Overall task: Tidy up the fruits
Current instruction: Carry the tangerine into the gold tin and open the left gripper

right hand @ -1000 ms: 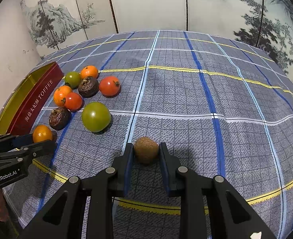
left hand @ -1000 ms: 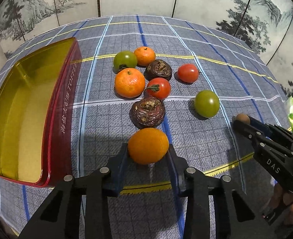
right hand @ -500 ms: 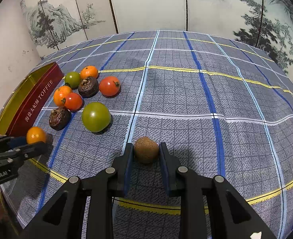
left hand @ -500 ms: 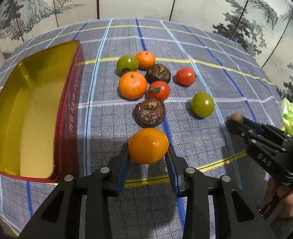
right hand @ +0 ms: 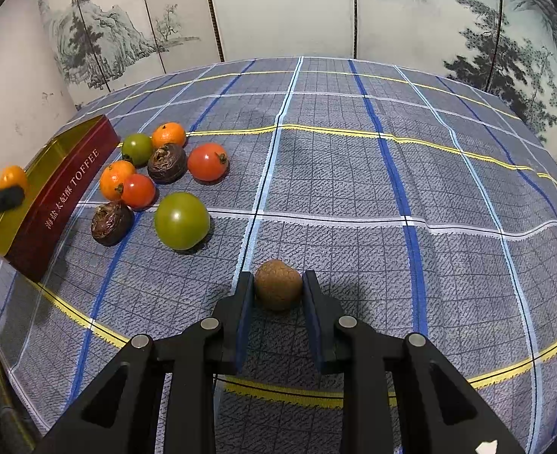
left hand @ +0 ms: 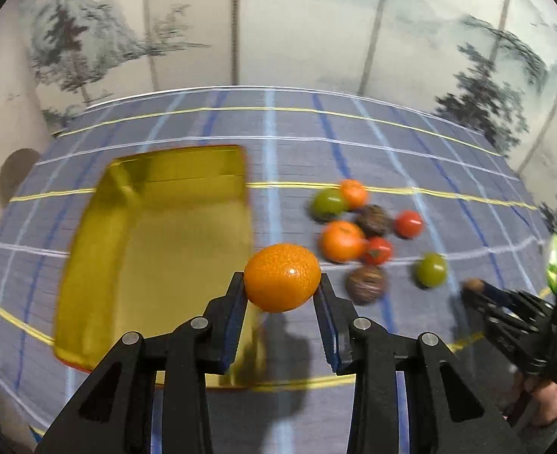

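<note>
Gripping orange (left hand: 282, 282) in my left claw (left hand: 280, 295) mid-frame beside gold tin (left hand: 157, 249), w/ right claw (right hand: 277, 290) clenched on brown fruit (right hand: 278, 283), lower center.

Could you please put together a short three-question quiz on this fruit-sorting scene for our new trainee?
1. True or false: the left gripper is shut on an orange.
2. What does the right gripper hold: A) green tomato, B) small brown fruit, C) red tomato?
3. Fill in: the red wall of the tin bears the English word ____.

Key:
1. True; in the right wrist view the orange sits above the tin's gold inside.
2. B, the small brown fruit.
3. TOFFEE.
</note>
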Available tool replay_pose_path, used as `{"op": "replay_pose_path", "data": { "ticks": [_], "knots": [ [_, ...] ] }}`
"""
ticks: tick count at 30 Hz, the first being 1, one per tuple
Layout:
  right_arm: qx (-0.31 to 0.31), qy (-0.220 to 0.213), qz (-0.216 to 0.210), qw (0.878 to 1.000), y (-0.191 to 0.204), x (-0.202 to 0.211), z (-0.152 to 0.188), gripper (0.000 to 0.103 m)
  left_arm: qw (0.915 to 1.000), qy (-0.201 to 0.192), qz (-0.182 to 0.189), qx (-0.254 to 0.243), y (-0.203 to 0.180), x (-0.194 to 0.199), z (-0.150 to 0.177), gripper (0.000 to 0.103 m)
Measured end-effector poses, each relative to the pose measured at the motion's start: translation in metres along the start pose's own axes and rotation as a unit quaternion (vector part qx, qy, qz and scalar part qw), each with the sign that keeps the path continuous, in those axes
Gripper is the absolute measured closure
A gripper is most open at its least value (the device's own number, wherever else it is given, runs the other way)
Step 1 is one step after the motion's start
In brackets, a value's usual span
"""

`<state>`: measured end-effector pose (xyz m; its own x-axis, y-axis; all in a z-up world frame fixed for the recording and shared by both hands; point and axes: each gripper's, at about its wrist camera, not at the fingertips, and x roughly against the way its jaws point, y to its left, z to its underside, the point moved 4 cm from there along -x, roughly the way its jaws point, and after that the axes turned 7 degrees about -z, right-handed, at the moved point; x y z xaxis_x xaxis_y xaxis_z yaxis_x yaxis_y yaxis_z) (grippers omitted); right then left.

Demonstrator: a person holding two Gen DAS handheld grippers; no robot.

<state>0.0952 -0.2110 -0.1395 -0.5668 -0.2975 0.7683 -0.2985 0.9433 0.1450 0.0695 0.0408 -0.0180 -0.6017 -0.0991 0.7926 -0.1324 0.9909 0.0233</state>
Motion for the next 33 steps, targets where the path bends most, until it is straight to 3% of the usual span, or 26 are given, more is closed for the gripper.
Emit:
{"op": "replay_pose_path", "data": {
  "ticks": [9,14,33],
  "knots": [
    [0.004,0.002,0.006,1.000,0.001,-0.001,0.000,0.079,0.9973,0.029,-0.060,0.031,0.076,-0.027,0.009,0.066],
    [0.007,0.004,0.012,1.000,0.003,-0.002,0.000,0.079,0.9954,0.042,-0.077,0.040,0.098,-0.038,0.018,0.066],
    [0.013,0.010,0.027,1.000,0.006,-0.004,-0.002,0.079,0.9926,0.074,-0.093,0.026,0.110,-0.054,0.040,0.066]
  ]
}}
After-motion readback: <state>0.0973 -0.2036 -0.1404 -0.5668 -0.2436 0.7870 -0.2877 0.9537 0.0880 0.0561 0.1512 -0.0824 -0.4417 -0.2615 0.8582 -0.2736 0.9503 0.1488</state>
